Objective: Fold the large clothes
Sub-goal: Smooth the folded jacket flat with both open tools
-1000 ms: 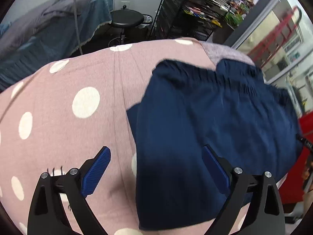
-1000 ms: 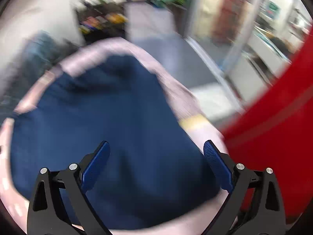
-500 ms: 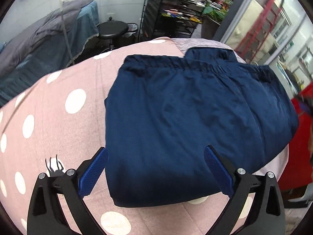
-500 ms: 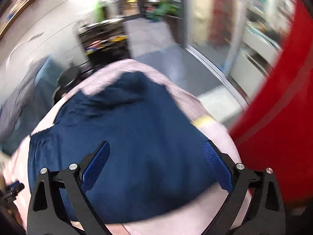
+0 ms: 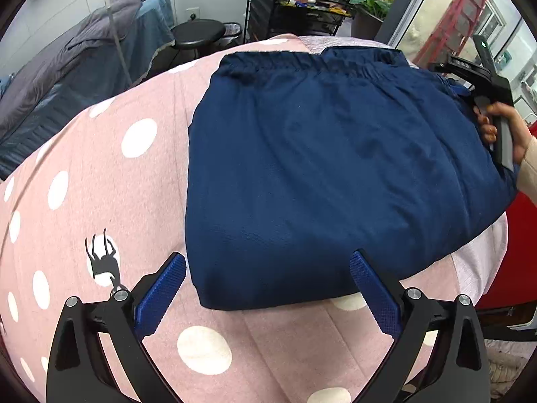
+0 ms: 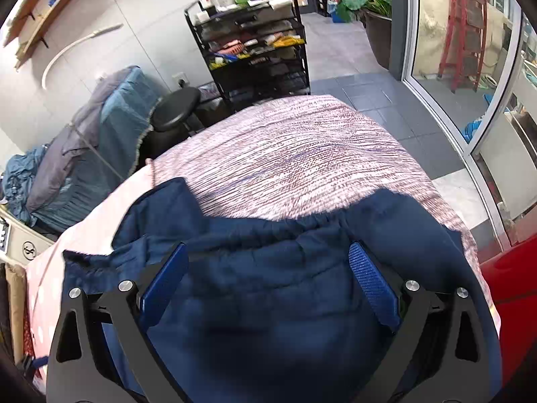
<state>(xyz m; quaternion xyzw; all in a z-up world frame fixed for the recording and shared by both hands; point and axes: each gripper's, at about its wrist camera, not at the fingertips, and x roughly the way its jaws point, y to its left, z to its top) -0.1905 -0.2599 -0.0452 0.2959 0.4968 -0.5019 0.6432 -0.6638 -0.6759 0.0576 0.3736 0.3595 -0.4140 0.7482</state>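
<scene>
Folded navy trousers [image 5: 319, 168] lie flat on a pink polka-dot cover [image 5: 110, 181], elastic waistband at the far edge. My left gripper [image 5: 268, 282] hovers open just above the near folded edge, nothing between its blue pads. In the left wrist view a hand [image 5: 503, 127] holds the right gripper's handle at the trousers' right edge. In the right wrist view my right gripper [image 6: 268, 275] stands open low over the navy trousers [image 6: 268, 302], near the gathered waistband, jaws wide apart and empty.
A striped pink blanket [image 6: 302, 154] covers the far end of the surface. Beyond stand a black stool [image 5: 198, 33], a black wire shelf rack [image 6: 255, 50], a bed with grey-blue covers [image 5: 74, 77] and a glass door. Something red [image 5: 523, 252] borders the right side.
The left gripper has drawn back toward the near edge, so the whole folded garment now shows. The right gripper swung from the right side over onto the waistband area. Both stayed open.
</scene>
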